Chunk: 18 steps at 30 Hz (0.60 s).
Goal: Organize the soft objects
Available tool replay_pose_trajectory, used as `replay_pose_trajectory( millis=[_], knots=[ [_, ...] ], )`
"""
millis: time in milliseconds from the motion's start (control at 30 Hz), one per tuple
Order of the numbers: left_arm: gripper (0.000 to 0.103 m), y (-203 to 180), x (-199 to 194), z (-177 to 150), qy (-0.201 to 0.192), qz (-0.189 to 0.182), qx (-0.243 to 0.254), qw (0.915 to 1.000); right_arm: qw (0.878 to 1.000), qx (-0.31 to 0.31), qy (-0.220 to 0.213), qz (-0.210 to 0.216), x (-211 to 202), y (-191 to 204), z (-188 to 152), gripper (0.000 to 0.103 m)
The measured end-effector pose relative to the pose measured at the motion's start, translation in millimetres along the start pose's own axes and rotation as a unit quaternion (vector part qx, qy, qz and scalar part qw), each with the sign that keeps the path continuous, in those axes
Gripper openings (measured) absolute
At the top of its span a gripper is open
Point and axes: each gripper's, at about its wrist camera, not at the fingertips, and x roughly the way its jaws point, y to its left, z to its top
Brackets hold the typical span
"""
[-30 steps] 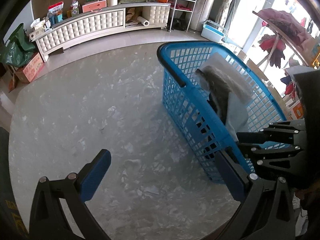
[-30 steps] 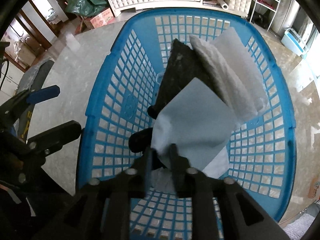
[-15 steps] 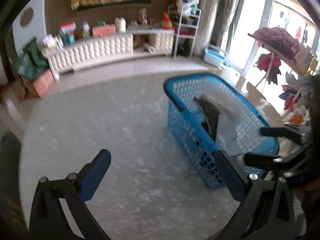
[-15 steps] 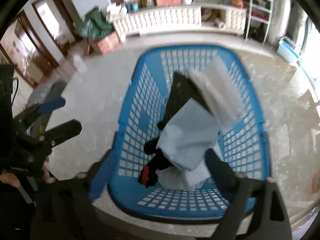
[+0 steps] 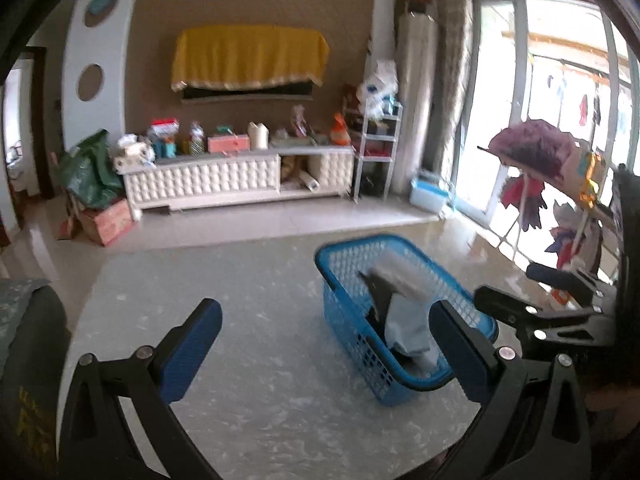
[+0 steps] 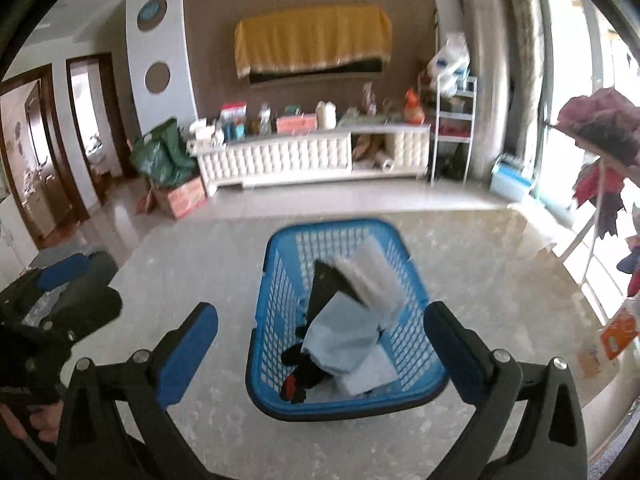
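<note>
grey marbled floor [image 6: 500,280] filled most of both views, w/ a white tufted cabinet [image 6: 276,158] along the far wall under a yellow cloth [image 6: 312,34]. blue plastic basket [image 6: 264,320] sat on the floor, just ahead of the right gripper [image 6: 320,334] and off to the right in the left wrist view [image 5: 340,316].

inside the basket lay the soft stuff, piled loosely: a pale blue cloth [image 6: 340,336] on top towards the near end, a grey-white folded towel [image 6: 372,276] leaning at the far end, a black cloth [image 6: 324,280] under both, and a small dark item w/ a red tip [image 6: 294,386] at the near wall. all were in the basket, none on the floor that i could see.

right gripper's jaws were opening, spread wide w/ nothing between them, not touching the basket or cloths. left gripper [image 5: 324,340] was spread wide too, empty, over bare floor beside the basket.

prob. these would handle light and floppy: no stiffness, would sag and unfold if lifted by one corner. best bet looked like pinching a folded edge or a bunched thick part, eg the towel's upper fold, so layers stay together. not slippery or fragile, tho cloth could snag on the basket mesh.
</note>
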Motion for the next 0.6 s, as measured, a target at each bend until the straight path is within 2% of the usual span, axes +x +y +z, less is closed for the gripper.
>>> replay_pose_trajectory(
  millis=[133, 300, 467, 567, 600],
  knots=[
    [0.103, 2, -25, -3, -0.027, 0.025, -0.01, 0.9993, 1.0, 0.001, -0.024, -0.008, -4, 3, -3, 0.103],
    [0.103, -1, -43, -15, -0.029, 0.053, 0.0, 0.9982, 1.0, -0.016, -0.024, -0.006, -15, 21, -15, 0.103],
    [0.103, -1, -56, -22, -0.026, 0.049, -0.008, 0.9984, 1.0, -0.014, -0.024, -0.004, -22, 23, -24, 0.103],
    [0.103, -6, -62, -25, -0.023, 0.031, 0.0, 0.9992, 1.0, -0.022, -0.02, 0.003, -28, 26, -26, 0.103],
    [0.103, -7, -64, -26, -0.026, 0.038, 0.003, 0.9989, 1.0, -0.023, -0.022, 0.001, -29, 27, -27, 0.103]
  ],
)
